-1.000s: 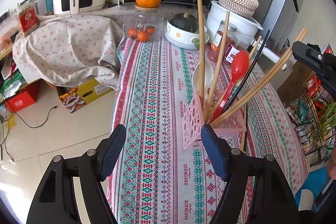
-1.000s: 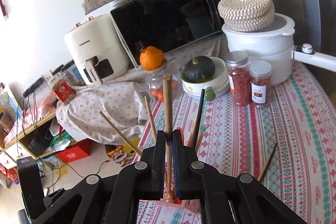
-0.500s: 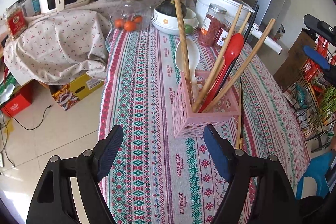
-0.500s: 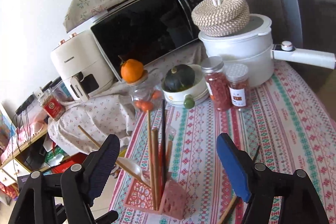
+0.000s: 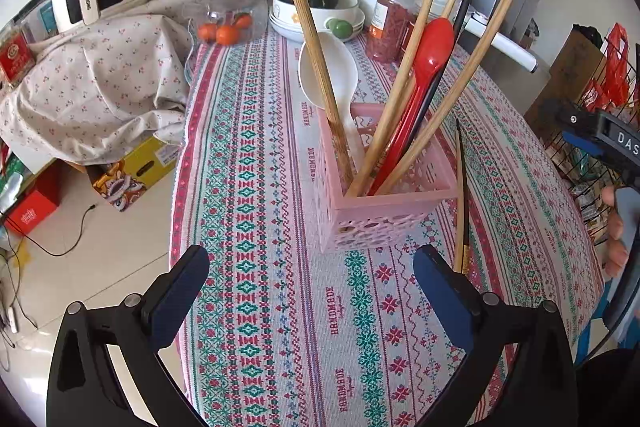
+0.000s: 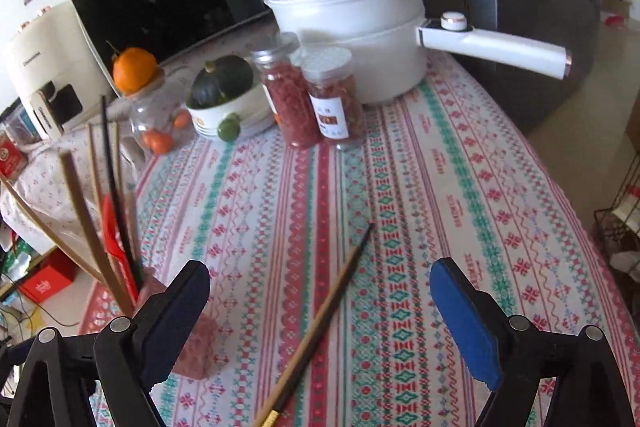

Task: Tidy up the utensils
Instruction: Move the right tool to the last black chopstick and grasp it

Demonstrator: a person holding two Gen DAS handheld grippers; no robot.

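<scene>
On the patterned tablecloth, just beside the pink basket, one chopstick lay flat, its dark tip pointing away from the right gripper. That gripper's fingers stood wide apart and held nothing; the left gripper, likewise spread and empty, faced the basket from the near side. Several wooden chopsticks, a red spoon and a white spoon leaned upright in the basket. By judgement, the loose chopstick was light, stiff and smooth, likely to roll or pivot if pinched at one end; a hold near mid-length, across its narrow width, seemed safest. One second earlier the right fingers had been clamped on an upright chopstick above the basket; they had since released it, opened, and swung over the remaining stick on the cloth.
</scene>
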